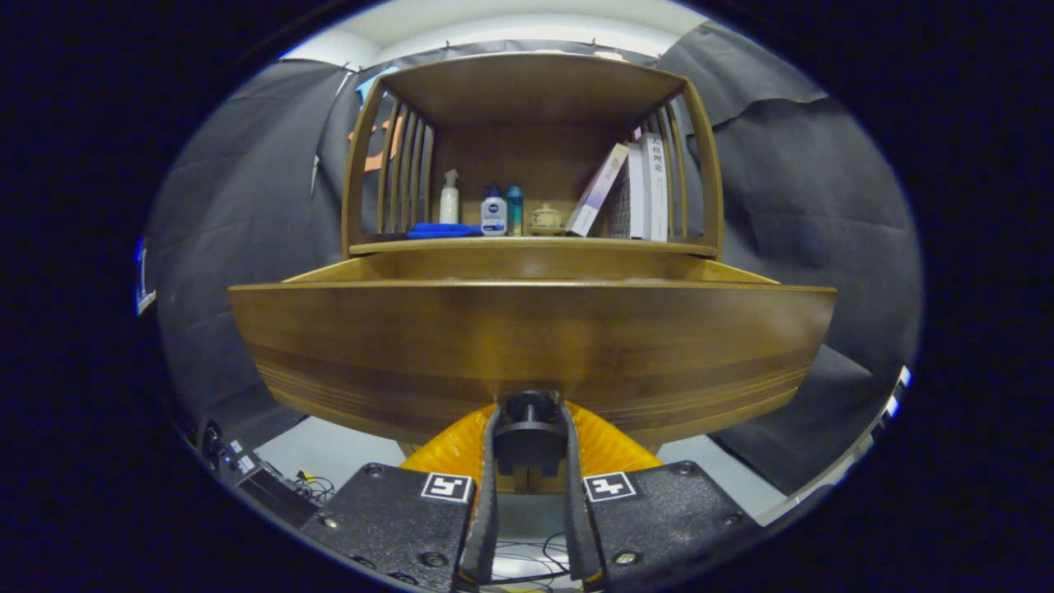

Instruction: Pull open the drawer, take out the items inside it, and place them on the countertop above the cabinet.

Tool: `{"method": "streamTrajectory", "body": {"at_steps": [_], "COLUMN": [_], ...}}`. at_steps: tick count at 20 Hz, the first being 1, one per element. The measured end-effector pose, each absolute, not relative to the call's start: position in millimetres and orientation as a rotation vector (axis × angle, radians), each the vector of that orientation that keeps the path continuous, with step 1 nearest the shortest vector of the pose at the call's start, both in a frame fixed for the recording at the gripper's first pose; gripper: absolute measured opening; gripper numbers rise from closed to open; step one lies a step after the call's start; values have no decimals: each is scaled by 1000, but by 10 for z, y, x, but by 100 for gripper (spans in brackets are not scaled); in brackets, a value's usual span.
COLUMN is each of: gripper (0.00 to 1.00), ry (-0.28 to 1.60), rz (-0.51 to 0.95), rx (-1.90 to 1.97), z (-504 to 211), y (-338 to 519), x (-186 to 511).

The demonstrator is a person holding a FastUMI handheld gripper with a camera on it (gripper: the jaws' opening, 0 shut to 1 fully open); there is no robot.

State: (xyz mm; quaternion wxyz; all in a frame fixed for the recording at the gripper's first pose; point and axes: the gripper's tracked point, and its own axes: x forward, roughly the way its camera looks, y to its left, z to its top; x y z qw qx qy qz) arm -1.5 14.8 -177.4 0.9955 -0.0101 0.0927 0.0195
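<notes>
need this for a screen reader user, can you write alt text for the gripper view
The gripper is shut on the dark round knob of a wooden drawer, which is pulled out toward the camera. Above it, the cabinet's countertop holds bottles, a blue cloth, a small ceramic pot and leaning books.

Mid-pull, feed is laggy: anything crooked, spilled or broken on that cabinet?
Nothing broken or spilled. One book leans against the upright books on the shelf; the bottles stand straight. The drawer sits level, partly out, tool shut on its knob.
</notes>
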Motion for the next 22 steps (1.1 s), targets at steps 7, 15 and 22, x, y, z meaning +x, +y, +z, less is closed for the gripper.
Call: {"method": "streamTrajectory", "body": {"at_steps": [7,15,22], "gripper": [96,99,99], "ry": [149,206,445], "rz": [84,45,65], "rx": [97,107,3], "z": [-1126,67,249], "y": [-8,-111,80], "x": [-308,118,921]}}
